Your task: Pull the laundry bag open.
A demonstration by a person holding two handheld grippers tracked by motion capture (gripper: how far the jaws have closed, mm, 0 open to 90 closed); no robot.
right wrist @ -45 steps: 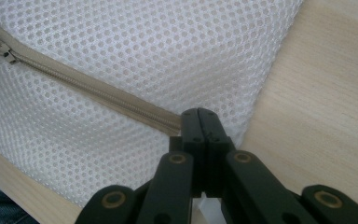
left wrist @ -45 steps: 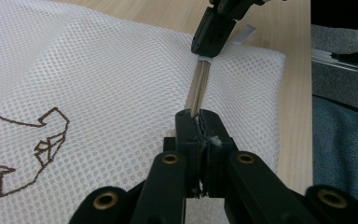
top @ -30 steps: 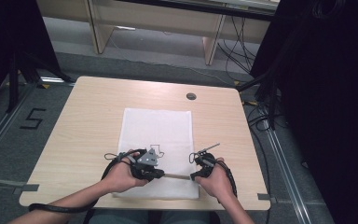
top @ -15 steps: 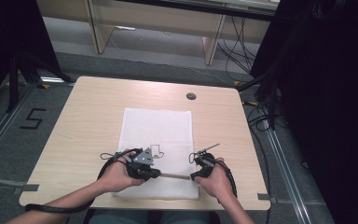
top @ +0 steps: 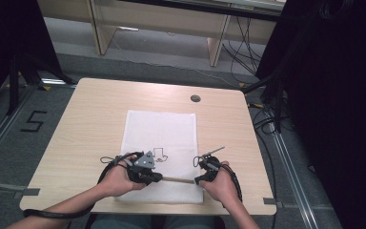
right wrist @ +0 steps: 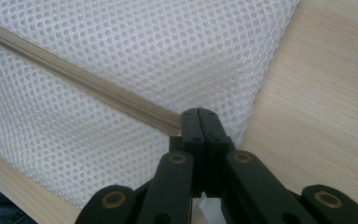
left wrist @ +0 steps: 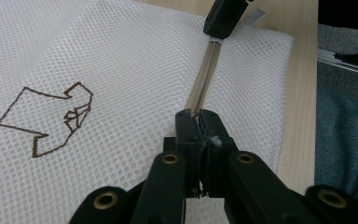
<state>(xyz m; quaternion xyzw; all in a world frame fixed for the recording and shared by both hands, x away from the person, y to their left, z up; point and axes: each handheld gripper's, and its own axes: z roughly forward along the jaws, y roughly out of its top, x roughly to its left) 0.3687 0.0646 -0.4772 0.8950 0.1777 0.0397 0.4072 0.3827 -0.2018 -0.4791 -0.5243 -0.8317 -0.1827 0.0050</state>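
a wooden table [top: 90, 119] on grey carpet holds a white mesh bag [top: 159, 129]; both grippers, left [left wrist: 198, 122] and right [right wrist: 199, 122], clench its beige zipper [left wrist: 204, 77]; close up, a brown shirt drawing [left wrist: 46, 116] shows.

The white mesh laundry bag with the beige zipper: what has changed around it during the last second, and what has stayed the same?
The left hand-held gripper, shut on the beige zipper, slid slightly to the left, toward the bag's left edge. The right hand-held gripper stayed clamped at the zipper's right end. The white mesh laundry bag kept its place on the light wooden table.
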